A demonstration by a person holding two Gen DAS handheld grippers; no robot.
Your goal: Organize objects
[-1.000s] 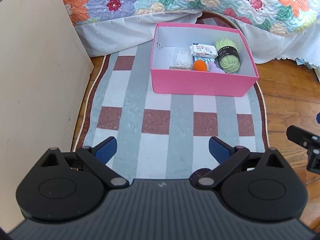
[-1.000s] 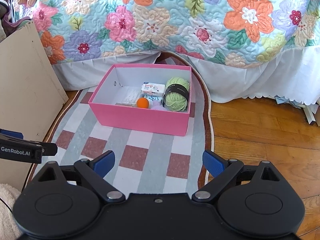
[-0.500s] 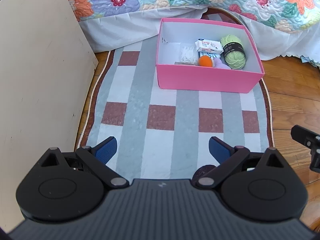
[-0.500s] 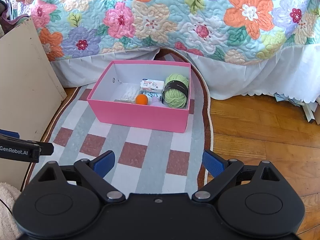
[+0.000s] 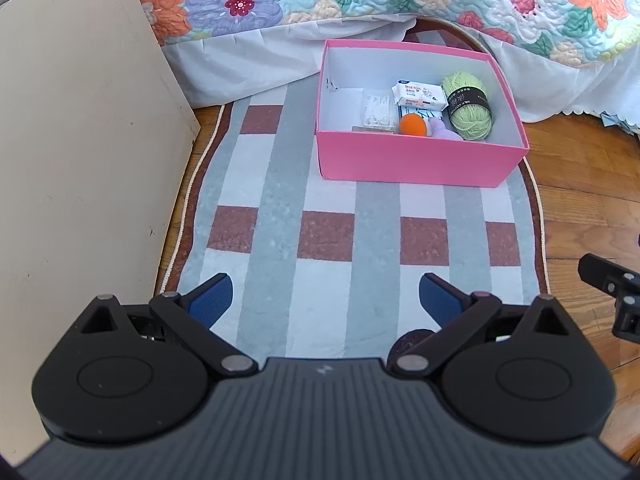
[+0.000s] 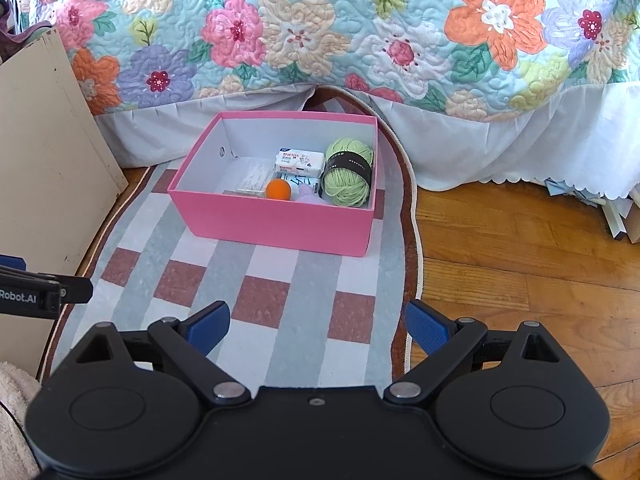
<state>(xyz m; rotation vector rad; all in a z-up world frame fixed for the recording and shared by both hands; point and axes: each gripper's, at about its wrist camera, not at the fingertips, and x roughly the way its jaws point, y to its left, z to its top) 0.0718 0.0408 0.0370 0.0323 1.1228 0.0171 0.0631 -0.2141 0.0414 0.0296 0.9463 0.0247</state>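
— The grippers?
— Left gripper (image 5: 325, 300) and right gripper (image 6: 317, 326): fingers spread wide, empty, above the rug (image 5: 320, 280) short of the pink box (image 5: 416, 160).
— The objects?
— Green yarn (image 5: 469, 106), orange ball (image 5: 413, 125), wipes packet (image 5: 419, 94) all lie inside that box.

Both wrist views look down (obliquely) at the pink box (image 5: 416, 160).

Matt pink cardboard box (image 5: 416, 160), fuzzy green yarn (image 5: 469, 108), woven rug (image 5: 328, 208), glossy wood floor (image 6: 520, 264), quilted cloth bedspread (image 6: 360, 28)
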